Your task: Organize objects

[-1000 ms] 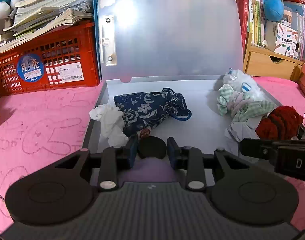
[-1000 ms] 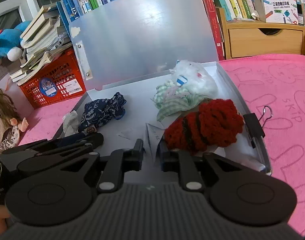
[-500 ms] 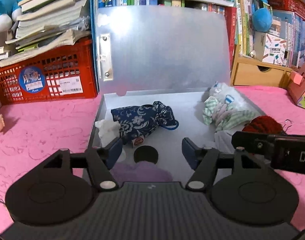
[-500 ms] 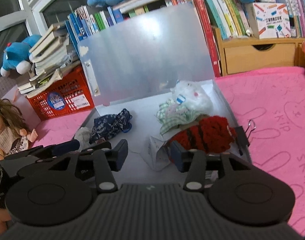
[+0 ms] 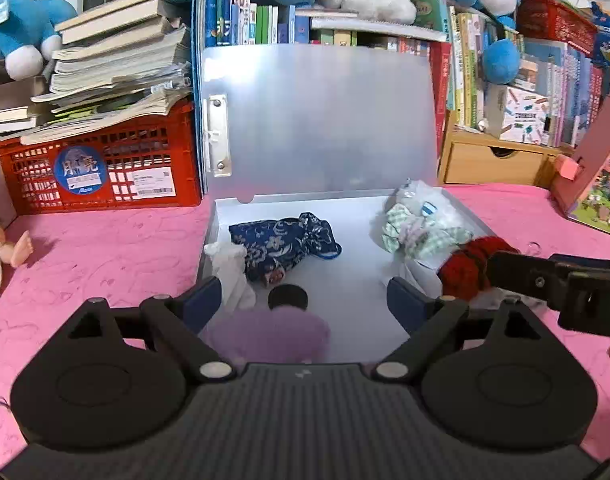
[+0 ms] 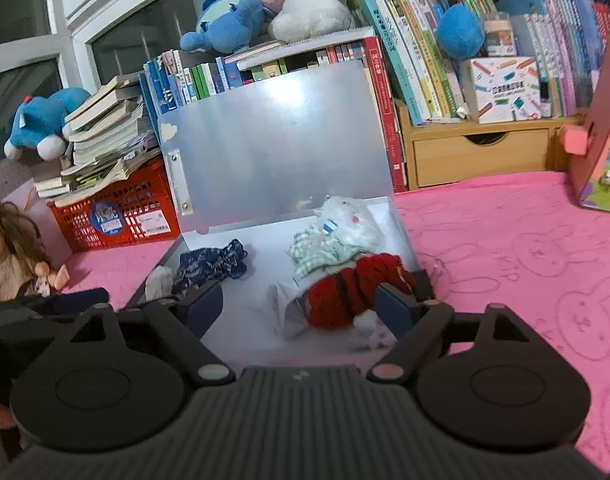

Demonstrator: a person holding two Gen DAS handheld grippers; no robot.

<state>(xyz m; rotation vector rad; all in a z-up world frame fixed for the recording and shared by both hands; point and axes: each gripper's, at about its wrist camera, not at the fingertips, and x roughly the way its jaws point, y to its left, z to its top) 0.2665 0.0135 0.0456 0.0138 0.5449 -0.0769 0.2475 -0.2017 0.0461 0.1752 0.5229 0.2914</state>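
An open translucent grey box (image 5: 353,276) lies on the pink cloth with its lid (image 5: 317,120) upright. Inside lie a blue floral pouch (image 5: 281,242), a white cloth (image 5: 233,272), a small black round thing (image 5: 287,297), a green checked cloth (image 5: 421,232) and a red knitted piece (image 5: 465,266). My left gripper (image 5: 303,304) hangs over the box's near edge, its jaws opening, nothing held. My right gripper (image 6: 301,308) is beside it, jaws opening too. The red knitted piece (image 6: 357,288) and a crumpled paper (image 6: 285,308) lie beyond its fingers, untouched.
A red crate (image 5: 101,172) piled with books stands left of the box, and a doll (image 6: 13,260) sits further left. Behind are a bookshelf with plush toys (image 6: 301,4) and a wooden drawer (image 6: 481,156). A pink game box (image 5: 593,176) leans at the right.
Both grippers went from shut to wide open and drew back and up from the box. The black round thing stays on the box floor.
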